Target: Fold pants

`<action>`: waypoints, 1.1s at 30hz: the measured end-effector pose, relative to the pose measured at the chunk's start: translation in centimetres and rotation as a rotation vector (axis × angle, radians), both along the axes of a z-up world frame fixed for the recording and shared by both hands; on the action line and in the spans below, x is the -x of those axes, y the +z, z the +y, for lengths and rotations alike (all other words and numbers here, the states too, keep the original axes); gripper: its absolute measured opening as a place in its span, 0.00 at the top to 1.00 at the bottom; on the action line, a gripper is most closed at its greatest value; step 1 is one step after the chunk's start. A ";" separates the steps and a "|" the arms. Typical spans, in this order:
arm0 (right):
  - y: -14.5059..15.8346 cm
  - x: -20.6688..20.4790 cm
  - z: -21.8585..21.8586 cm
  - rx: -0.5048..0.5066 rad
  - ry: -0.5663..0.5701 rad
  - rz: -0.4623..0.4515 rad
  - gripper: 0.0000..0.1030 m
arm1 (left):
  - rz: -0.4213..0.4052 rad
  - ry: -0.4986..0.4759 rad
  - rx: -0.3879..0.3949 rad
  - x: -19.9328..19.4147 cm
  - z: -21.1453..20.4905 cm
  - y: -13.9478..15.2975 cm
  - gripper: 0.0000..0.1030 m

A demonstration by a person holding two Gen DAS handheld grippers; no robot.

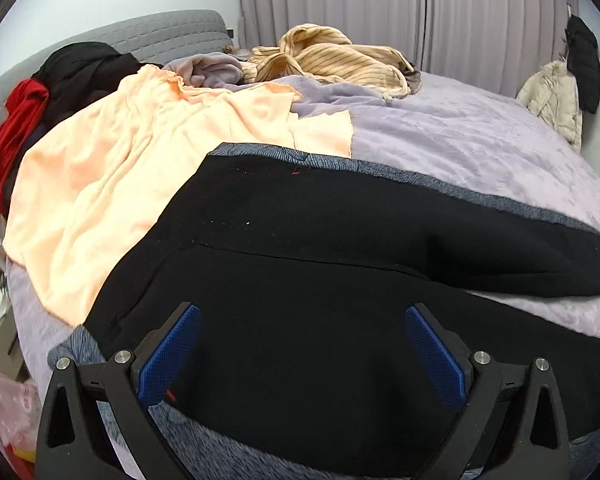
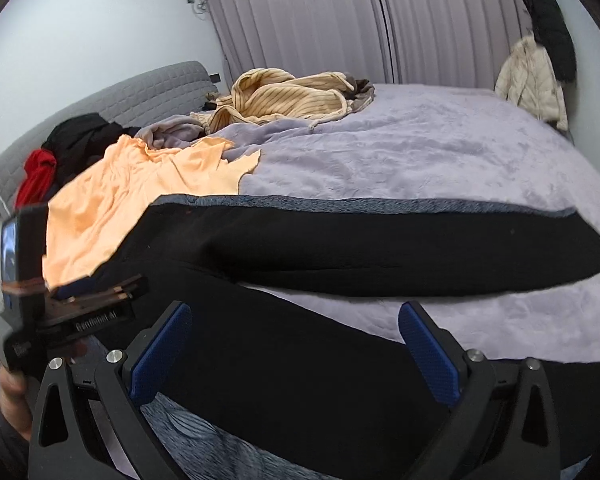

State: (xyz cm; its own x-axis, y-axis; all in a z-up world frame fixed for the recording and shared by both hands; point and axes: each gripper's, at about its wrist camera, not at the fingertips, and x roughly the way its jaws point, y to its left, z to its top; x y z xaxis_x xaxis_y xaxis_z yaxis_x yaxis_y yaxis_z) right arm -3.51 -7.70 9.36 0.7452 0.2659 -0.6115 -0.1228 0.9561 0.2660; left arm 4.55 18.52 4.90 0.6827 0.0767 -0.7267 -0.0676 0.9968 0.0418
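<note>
only right view, left gripper [image 2: 112, 288], hand [image 2: 10, 392]

Black pants [image 1: 340, 240] lie spread flat on the bed, waist end toward 9 o'clock and legs running toward 3 o'clock. The two legs part in a narrow V: in the right wrist view the far leg [image 2: 400, 252] extends straight to a cut hem at 3 o'clock, while the near leg [image 2: 300, 368] angles toward 5 o'clock. A grey-blue patterned inner lining [image 1: 380, 168] shows as a thin band along the far edge at 12 o'clock.
</note>
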 end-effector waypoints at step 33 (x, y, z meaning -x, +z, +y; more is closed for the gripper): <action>-8.9 -2.4 3.3 0.236 -0.090 0.118 0.00 | -0.016 -0.008 -0.061 1.6 -1.3 -5.3 0.00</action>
